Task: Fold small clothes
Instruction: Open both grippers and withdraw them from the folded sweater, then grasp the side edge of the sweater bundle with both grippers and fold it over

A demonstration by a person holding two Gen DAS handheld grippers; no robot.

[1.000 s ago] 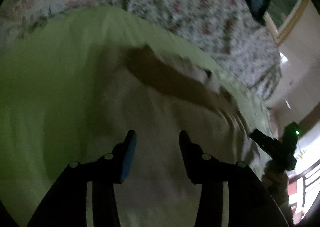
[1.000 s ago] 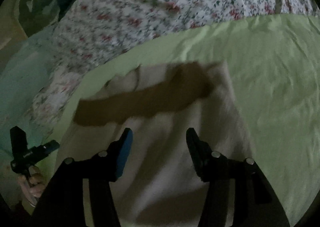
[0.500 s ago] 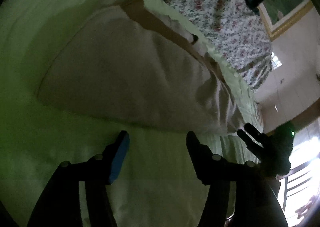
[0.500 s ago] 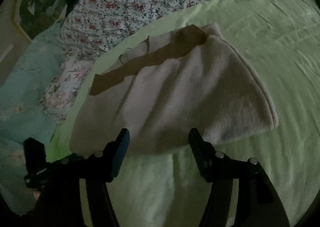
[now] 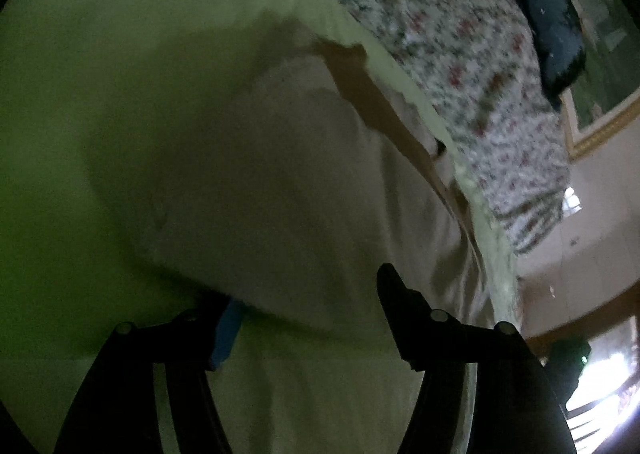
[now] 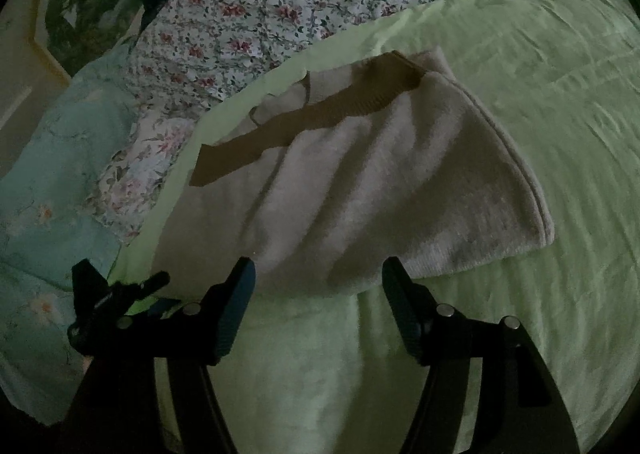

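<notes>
Lying flat on the green sheet (image 6: pixel 520 66) of the bed, a cream garment (image 6: pixel 360 194) with a tan waistband (image 6: pixel 320 114) is seen. Left gripper (image 5: pixel 308 306) and right gripper (image 6: pixel 318 290) are held at its near hem, jaws released, nothing grasped.

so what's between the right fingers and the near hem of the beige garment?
Only bare green sheet, seen in the right wrist view. The open right gripper sits just short of the beige garment, not touching.

Bare green sheet (image 6: pixel 520 334) lies open right of the beige garment (image 6: pixel 380 194).
</notes>
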